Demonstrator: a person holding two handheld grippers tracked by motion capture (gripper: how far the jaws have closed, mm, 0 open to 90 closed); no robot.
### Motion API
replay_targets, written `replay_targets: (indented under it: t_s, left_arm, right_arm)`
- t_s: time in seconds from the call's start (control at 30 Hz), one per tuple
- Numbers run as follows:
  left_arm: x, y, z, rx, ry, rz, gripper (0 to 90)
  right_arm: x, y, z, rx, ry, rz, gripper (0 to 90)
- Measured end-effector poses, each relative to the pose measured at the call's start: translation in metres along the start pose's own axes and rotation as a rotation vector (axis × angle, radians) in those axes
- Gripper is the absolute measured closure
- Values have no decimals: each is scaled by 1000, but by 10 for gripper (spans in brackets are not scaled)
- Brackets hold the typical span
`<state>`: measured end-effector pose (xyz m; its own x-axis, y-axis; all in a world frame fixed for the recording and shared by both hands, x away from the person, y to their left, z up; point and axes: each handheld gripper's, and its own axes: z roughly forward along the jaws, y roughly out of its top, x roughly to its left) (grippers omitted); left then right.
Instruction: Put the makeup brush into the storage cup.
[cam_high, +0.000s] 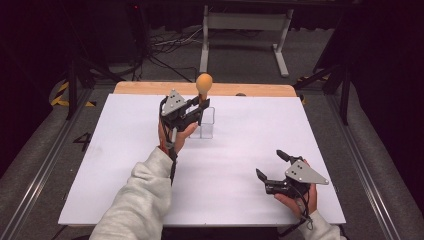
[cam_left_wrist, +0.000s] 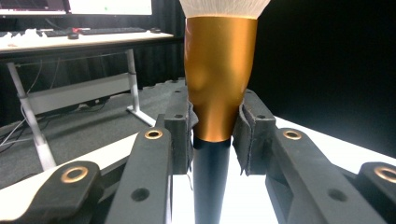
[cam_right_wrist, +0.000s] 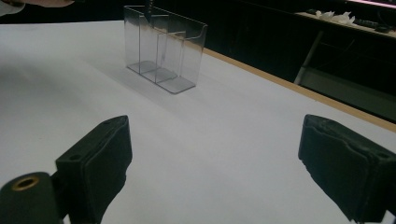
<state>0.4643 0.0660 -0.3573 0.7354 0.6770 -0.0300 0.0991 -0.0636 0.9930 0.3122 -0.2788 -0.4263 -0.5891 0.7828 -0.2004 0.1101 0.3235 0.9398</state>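
A makeup brush with a round pale-orange head (cam_high: 203, 81) stands upright, head up. Its gold ferrule (cam_left_wrist: 219, 79) and black handle (cam_left_wrist: 211, 182) sit between the jaws of my left gripper (cam_high: 196, 108), which is shut on the ferrule's narrow end. Just below it a clear plastic holder (cam_high: 207, 123) with several compartments stands on the white table (cam_high: 125, 165). In the right gripper view the dark handle tip (cam_right_wrist: 148, 11) hangs at the top of the holder (cam_right_wrist: 163, 46). My right gripper (cam_high: 269, 163) rests low at the table's near right, open with nothing between its pads (cam_right_wrist: 100, 158).
A wooden strip (cam_high: 150, 88) runs along the table's far edge. Beyond it stand a white desk frame (cam_high: 245, 30) and floor cables (cam_high: 170, 45). Metal rails (cam_high: 40, 165) flank the table on both sides.
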Motion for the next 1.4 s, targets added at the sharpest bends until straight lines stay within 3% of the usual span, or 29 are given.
replay_targets:
  t_s: [0.23, 0.67, 0.87, 1.4]
  left_arm:
    - [5, 1, 15, -6, 10, -20, 699]
    - [9, -3, 40, 30, 34, -38, 699]
    - [9, -8, 45, 51, 44, -40, 699]
    - [4, -22, 46, 89, 16, -41, 698]
  right_arm:
    - [0, 0, -1, -4, -6, -7, 104]
    - [-1, 0, -2, -7, 9, -1, 111]
    - [-1, 0, -2, -6, 9, 6, 114]
    - [-1, -1, -2, -3, 15, 4, 119]
